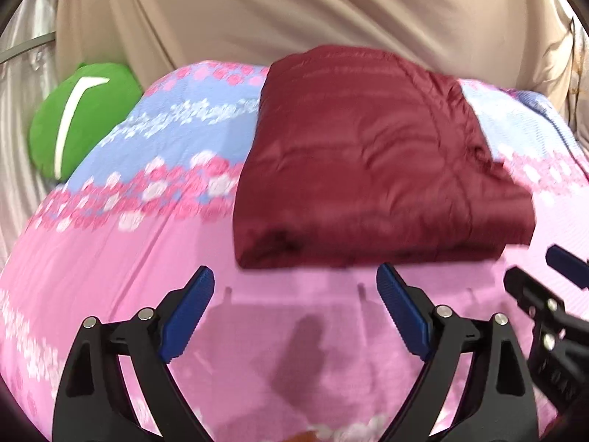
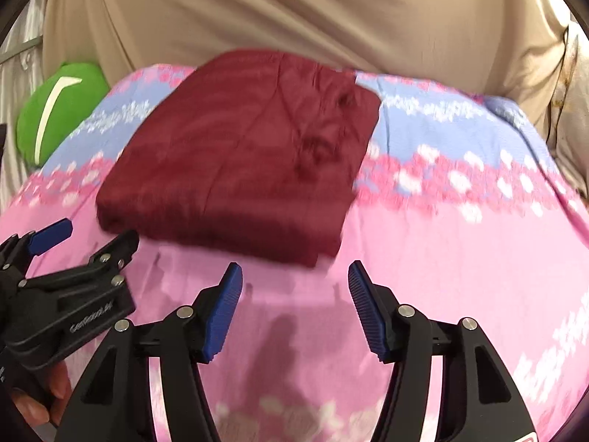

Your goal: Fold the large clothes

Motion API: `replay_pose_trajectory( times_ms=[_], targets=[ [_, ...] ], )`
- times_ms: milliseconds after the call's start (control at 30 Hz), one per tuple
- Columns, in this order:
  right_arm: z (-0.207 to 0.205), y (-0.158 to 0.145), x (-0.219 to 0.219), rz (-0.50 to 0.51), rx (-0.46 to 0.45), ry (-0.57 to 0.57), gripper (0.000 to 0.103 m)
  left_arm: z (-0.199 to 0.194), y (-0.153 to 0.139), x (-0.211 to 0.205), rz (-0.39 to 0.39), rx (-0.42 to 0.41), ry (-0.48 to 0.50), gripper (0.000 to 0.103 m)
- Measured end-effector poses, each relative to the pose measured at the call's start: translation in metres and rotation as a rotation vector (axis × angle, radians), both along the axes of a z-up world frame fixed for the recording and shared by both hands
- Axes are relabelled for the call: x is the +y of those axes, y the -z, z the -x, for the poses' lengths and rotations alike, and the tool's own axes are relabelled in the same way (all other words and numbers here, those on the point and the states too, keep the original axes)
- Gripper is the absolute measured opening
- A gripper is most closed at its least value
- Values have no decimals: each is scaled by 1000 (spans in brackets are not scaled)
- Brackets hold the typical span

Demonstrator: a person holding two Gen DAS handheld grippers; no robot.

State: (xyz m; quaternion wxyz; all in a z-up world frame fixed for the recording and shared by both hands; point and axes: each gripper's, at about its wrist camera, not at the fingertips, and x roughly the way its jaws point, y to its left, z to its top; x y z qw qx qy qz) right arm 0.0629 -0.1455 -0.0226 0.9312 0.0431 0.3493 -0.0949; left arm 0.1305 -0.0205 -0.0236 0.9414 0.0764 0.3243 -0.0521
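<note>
A dark red quilted jacket (image 1: 368, 162) (image 2: 243, 154) lies folded into a thick rectangle on a pink and blue flowered bedspread (image 1: 110, 258) (image 2: 460, 258). My left gripper (image 1: 296, 276) is open just short of the jacket's near edge, with only bedspread between its blue pads. My right gripper (image 2: 294, 270) is also open and holds nothing, a little before the jacket's near right corner. Each gripper shows in the other's view: the right gripper (image 1: 533, 269) at the right edge, the left gripper (image 2: 99, 234) at the left by the jacket's near left corner.
A green cushion (image 1: 84, 118) (image 2: 59, 110) with a white stripe sits at the bed's far left. Beige fabric (image 1: 294, 11) hangs behind the bed. A person's hand (image 2: 36, 397) grips the left tool at the lower left.
</note>
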Motion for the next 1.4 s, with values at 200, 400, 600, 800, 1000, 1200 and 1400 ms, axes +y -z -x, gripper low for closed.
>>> replay_pose_trajectory(
  times_ms=[200,400,600,800,1000,1200,1400],
  targets=[
    [12,22,3,3,30,28,60,12,8,-1,-1,8,-19,91],
    [15,25,-1,-11,23,32,64,18,10,-5,-2,-5,-18,94],
    [16,24,-3,-7,15,35,64,18,11,-7,-19,-6,-21,94],
    [16,24,0,7,17,35,64,17,12,-6,-25,-1,-30,94],
    [16,24,0,9,17,35,64,17,13,-5,-28,-3,-31,94],
    [16,24,0,11,18,34,64,18,13,-6,-35,-5,-39,94],
    [17,25,0,12,18,32,64,18,13,-6,-37,-6,-41,94]
  ],
)
